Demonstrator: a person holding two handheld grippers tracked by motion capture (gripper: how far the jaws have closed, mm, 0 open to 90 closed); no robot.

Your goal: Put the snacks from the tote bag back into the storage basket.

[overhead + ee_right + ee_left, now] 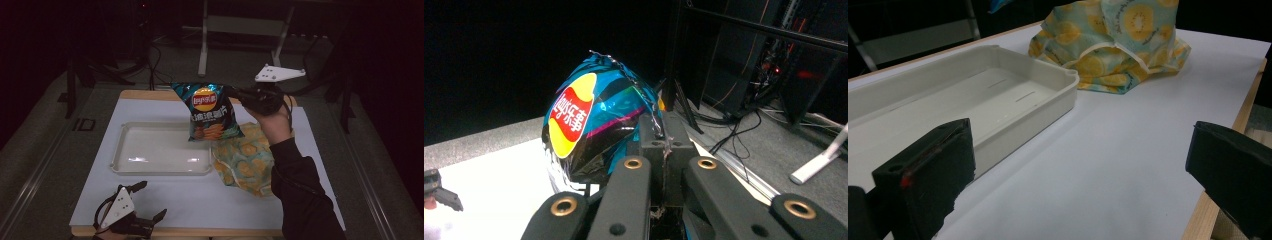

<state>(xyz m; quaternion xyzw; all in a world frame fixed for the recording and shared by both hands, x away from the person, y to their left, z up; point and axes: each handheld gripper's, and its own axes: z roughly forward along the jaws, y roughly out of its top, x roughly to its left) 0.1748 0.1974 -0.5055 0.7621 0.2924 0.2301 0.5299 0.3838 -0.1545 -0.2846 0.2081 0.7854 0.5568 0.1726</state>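
Right tool (239, 95) raised, jaws clamped tight. Left tool (150, 201) low at near edge, jaws spread wide.

the crisp bag (210, 112) covers the tray's (150, 167) corner at two o'clock and the top of the fruit-print cloth (245, 162). in the left gripper view the tray runs off at nine o'clock, and the small print on the bag is too fine to read.
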